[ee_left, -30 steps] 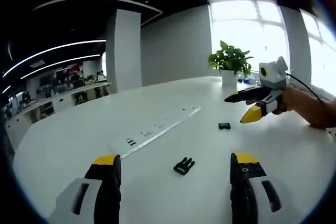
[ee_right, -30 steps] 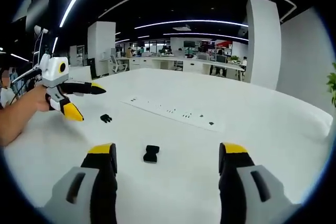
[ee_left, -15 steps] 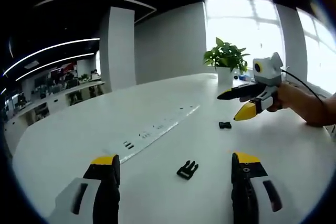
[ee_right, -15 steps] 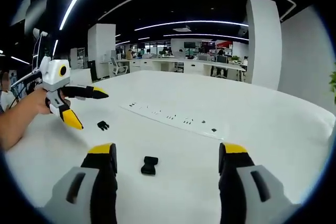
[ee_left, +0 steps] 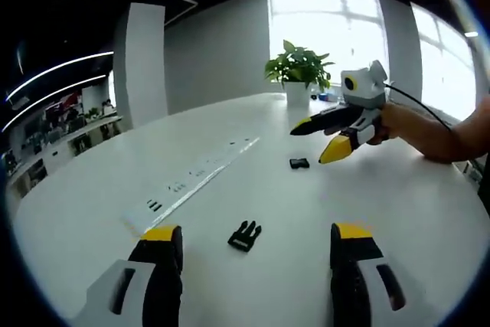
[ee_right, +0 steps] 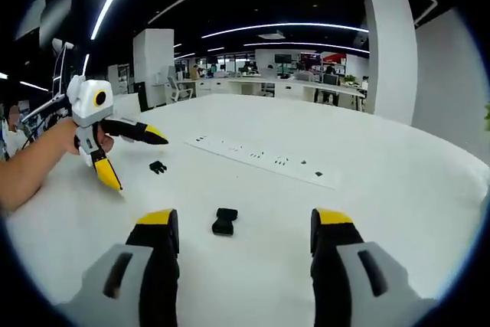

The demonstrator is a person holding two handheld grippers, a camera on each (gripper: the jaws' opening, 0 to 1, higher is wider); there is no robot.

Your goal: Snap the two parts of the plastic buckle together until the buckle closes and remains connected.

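Two black buckle parts are counted, lying well apart on a white table (ee_left: 398,220). The pronged part (ee_left: 244,235) is seen low in the centre of the left gripper view, between the wide-spread jaws of the left gripper (ee_left: 256,246). The socket part (ee_right: 223,220) is seen at lower centre of the right gripper view, ahead of the right gripper (ee_right: 241,227), also spread wide. Nothing is held. The approach step is judged under way; next, each part must be grasped.

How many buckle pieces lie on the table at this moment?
2. The pronged piece lies on the white table ahead of the left tool. The socket piece lies ahead of the right tool. They are apart, unjoined.
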